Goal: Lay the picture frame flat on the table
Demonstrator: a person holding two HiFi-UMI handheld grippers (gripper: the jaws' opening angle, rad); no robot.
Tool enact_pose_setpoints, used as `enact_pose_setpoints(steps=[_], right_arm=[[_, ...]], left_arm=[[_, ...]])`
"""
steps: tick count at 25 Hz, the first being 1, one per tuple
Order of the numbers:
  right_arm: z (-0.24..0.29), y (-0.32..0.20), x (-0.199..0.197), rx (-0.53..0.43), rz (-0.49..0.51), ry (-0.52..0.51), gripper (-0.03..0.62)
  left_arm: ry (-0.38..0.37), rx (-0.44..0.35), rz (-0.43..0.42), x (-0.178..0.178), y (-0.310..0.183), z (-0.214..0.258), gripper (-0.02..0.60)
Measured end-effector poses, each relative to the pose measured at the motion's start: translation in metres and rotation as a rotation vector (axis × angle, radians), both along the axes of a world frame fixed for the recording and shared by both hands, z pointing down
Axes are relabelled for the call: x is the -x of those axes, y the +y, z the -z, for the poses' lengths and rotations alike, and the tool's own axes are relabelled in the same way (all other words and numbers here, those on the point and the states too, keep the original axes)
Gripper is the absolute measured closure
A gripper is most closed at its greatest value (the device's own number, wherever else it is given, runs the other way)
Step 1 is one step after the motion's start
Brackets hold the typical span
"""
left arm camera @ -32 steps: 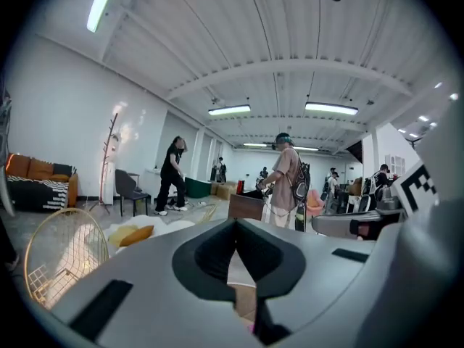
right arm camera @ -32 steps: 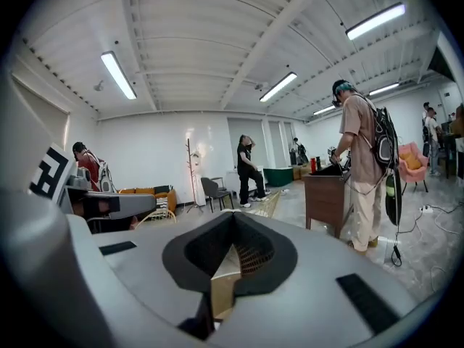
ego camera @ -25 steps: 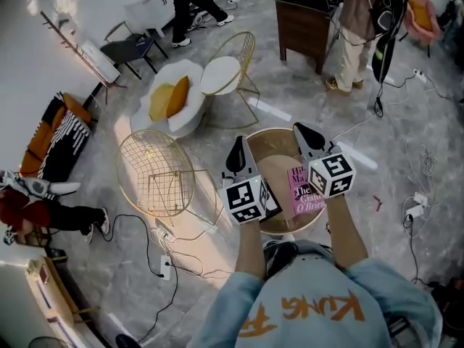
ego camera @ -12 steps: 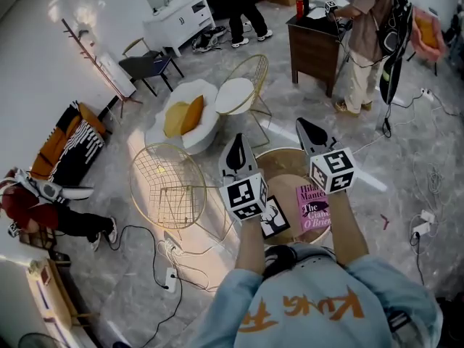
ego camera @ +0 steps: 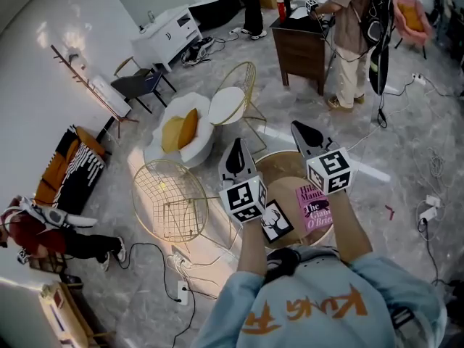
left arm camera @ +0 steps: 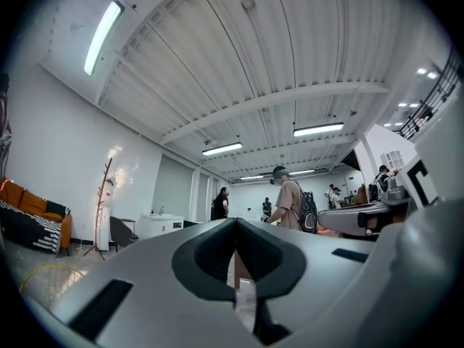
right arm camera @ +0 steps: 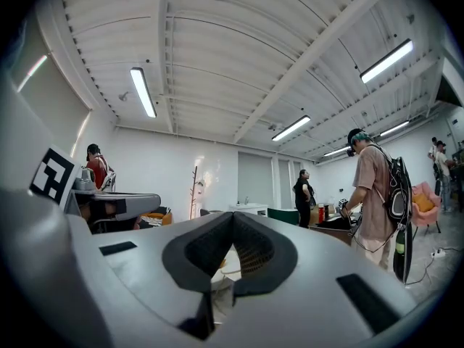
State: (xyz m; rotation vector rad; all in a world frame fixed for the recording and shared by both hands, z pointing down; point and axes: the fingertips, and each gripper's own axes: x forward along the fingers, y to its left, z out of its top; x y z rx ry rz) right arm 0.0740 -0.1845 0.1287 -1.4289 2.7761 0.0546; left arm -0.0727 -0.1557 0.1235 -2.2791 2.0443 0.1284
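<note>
In the head view a black picture frame with a white deer picture sits on a small round wooden table, beside a pink book. Whether the frame leans or lies flat I cannot tell. My left gripper is held up over the table's left side, above the frame, shut and empty. To its right my right gripper is raised over the book, also shut with nothing in it. In the left gripper view and the right gripper view the jaws meet and point out across the room, not at the table.
A gold wire chair stands left of the table. Behind it are a white seat with a yellow cushion and a white-topped wire stool. A dark cabinet with a person stands far back. Cables and a power strip lie on the floor.
The head view has swung upward, so more of the room shows and the frame comes out from under the left cube. Both grippers stay raised and shut.
</note>
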Motion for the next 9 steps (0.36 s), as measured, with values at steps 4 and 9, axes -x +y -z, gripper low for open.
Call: enact_pose_setpoints(steps=[4,9], right_arm=[[0.004,0.003,-0.01,-0.007,-0.013,-0.002,0.597],[0.006,0.012,-0.007,-0.018,0.004,0.01,0.597]], left_arm=[[0.001,0.002,-0.018,-0.009,0.0,0.001,0.561],[0.007,0.001,-0.026,-0.01,0.005,0.002,0.561]])
